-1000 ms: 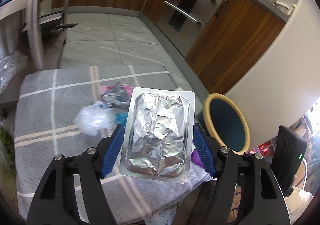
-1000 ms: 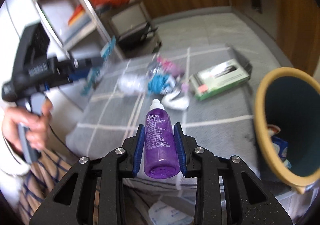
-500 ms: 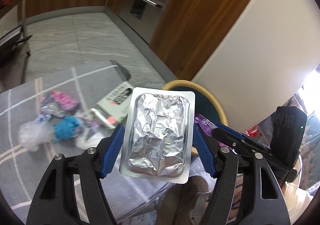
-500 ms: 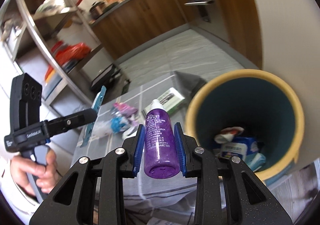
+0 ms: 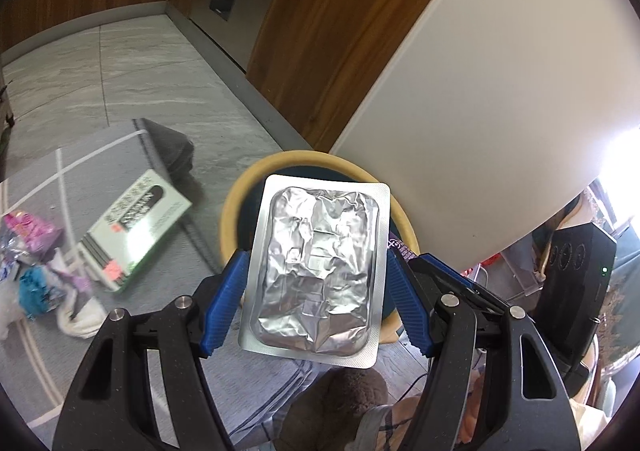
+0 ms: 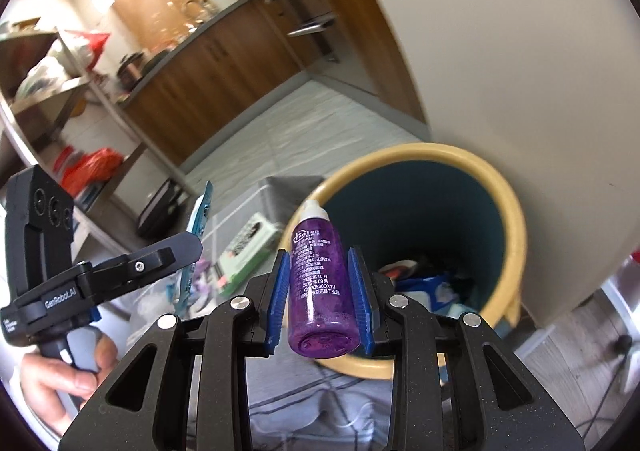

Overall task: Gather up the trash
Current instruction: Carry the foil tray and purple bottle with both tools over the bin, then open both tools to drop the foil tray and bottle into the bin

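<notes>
My left gripper (image 5: 316,271) is shut on a silver foil blister pack (image 5: 316,271), held flat between the blue pads above the yellow-rimmed, teal bin (image 5: 232,211). In the right wrist view my right gripper (image 6: 320,275) is shut on a small purple bottle (image 6: 320,291) with a white cap, right at the near rim of the same bin (image 6: 500,187). Wrappers and a blue packet lie at the bin's bottom. The left gripper's body (image 6: 100,275) appears at the left of that view, held by a hand (image 6: 52,375).
A green and white box (image 5: 136,227), pink and teal wrappers (image 5: 32,235) and crumpled white tissue (image 5: 80,319) lie on the grey checked cloth (image 5: 40,351). A white wall panel (image 5: 480,91) stands just behind the bin, wooden cabinets (image 5: 312,11) beyond.
Both grippers have swung right from over the cloth to the bin, still holding the foil pack and the purple bottle. The trash pile has slid to the left of both views.
</notes>
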### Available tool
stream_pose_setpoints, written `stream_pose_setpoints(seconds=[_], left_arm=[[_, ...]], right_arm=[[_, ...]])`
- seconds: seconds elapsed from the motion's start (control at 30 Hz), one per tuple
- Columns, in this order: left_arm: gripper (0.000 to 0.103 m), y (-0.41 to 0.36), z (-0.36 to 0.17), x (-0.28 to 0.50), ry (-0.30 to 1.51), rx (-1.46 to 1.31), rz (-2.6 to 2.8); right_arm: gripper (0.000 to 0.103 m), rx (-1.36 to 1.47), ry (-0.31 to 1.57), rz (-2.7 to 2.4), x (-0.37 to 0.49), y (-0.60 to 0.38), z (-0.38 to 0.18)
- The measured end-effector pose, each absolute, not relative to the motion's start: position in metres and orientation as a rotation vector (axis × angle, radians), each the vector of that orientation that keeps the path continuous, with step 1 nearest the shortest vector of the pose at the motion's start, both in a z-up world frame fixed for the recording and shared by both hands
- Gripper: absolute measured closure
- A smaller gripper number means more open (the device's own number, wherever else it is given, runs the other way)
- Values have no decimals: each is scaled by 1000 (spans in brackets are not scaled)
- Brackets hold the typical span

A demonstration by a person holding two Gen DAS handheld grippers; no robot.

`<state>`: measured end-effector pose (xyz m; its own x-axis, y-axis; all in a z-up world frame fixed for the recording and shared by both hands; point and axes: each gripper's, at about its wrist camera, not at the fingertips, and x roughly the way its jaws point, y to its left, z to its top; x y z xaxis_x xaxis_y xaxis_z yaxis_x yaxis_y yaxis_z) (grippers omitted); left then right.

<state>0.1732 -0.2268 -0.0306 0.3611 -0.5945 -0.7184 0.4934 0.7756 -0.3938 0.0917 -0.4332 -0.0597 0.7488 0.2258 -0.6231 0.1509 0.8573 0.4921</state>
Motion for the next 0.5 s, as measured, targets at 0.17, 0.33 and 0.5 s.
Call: stream_pose_setpoints(seconds=[0.17, 0.33, 0.5], left_arm=[[35, -256, -53, 186, 1022, -79, -695], [35, -276, -72, 193, 1061, -53, -684], [34, -288, -83, 199, 1084, -50, -674]], right_arm=[[71, 600, 759, -19, 90, -450, -73], [71, 623, 783, -55, 91, -458, -84], [71, 640, 798, -77, 92, -461, -90]])
